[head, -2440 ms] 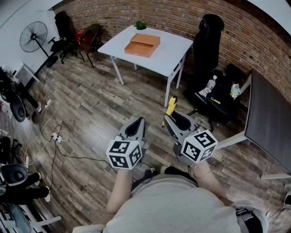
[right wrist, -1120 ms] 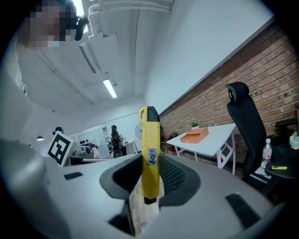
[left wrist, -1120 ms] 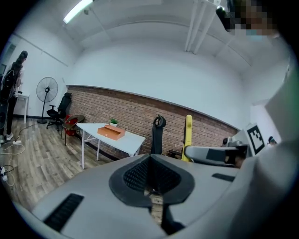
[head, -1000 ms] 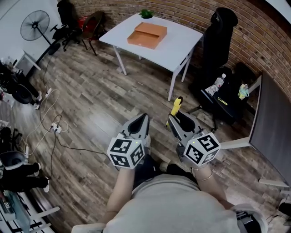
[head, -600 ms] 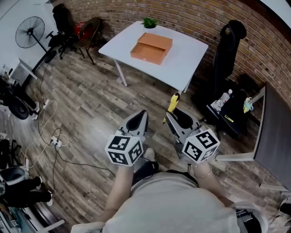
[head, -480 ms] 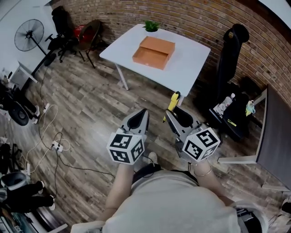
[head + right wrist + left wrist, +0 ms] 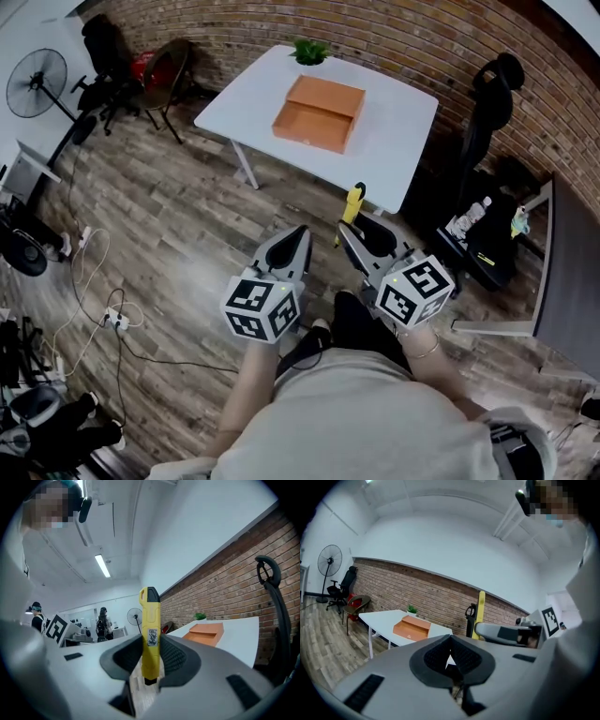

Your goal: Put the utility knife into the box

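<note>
A yellow utility knife with a black tip stands upright in my right gripper, whose jaws are shut on its lower body. The right gripper view shows the utility knife clamped between the dark pads of the right gripper. My left gripper is beside it, shut with nothing between its pads. An open orange box lies on the white table, well ahead of both grippers. The same box appears at the right in the right gripper view, and in the left gripper view the box is at the left.
A small green plant stands at the table's far edge. A black office chair and a cluttered seat stand to the right, a grey tabletop further right. Chairs, a fan and floor cables lie left.
The table and box have come nearer and lower in the head view as the person walks toward them. Both grippers keep their pose, and the knife stays clamped.
</note>
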`<state>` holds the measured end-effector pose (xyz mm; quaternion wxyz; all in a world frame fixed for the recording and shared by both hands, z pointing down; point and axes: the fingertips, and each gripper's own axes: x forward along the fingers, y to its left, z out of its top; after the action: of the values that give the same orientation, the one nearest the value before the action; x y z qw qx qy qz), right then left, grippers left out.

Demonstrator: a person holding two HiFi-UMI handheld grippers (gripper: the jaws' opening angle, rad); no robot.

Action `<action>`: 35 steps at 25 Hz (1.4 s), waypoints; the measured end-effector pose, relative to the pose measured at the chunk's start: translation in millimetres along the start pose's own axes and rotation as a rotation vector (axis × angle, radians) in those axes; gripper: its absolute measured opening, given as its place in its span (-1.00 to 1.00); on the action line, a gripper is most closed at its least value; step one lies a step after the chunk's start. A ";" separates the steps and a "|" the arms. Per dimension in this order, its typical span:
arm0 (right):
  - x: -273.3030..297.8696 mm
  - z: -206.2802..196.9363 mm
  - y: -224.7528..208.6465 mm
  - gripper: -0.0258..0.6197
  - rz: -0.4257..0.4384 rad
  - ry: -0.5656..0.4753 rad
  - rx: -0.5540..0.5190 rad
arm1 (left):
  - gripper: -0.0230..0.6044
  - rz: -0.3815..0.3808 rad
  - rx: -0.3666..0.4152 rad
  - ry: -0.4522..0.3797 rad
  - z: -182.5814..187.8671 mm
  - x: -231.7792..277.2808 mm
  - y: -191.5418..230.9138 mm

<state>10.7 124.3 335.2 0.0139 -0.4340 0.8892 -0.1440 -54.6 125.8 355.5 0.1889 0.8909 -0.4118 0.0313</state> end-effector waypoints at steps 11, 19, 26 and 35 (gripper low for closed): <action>107.4 17.0 -61.3 -0.57 0.072 0.026 0.019 | -0.91 0.080 -0.012 -0.003 36.0 69.6 83.1; 192.7 71.4 -137.1 -0.57 0.114 0.014 0.013 | -0.91 0.137 -0.009 -0.035 100.0 156.2 143.9; 245.4 93.0 -193.3 -0.57 0.150 0.024 0.006 | -0.91 0.165 -0.009 -0.048 127.6 221.6 177.6; 268.3 98.5 -234.4 -0.57 0.137 0.038 0.049 | -0.91 0.186 -0.038 -0.008 131.5 267.6 201.7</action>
<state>38.2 -244.2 330.5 0.0177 -0.3689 0.9132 -0.1725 -41.8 -234.0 352.9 0.2002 0.8452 -0.4942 0.0375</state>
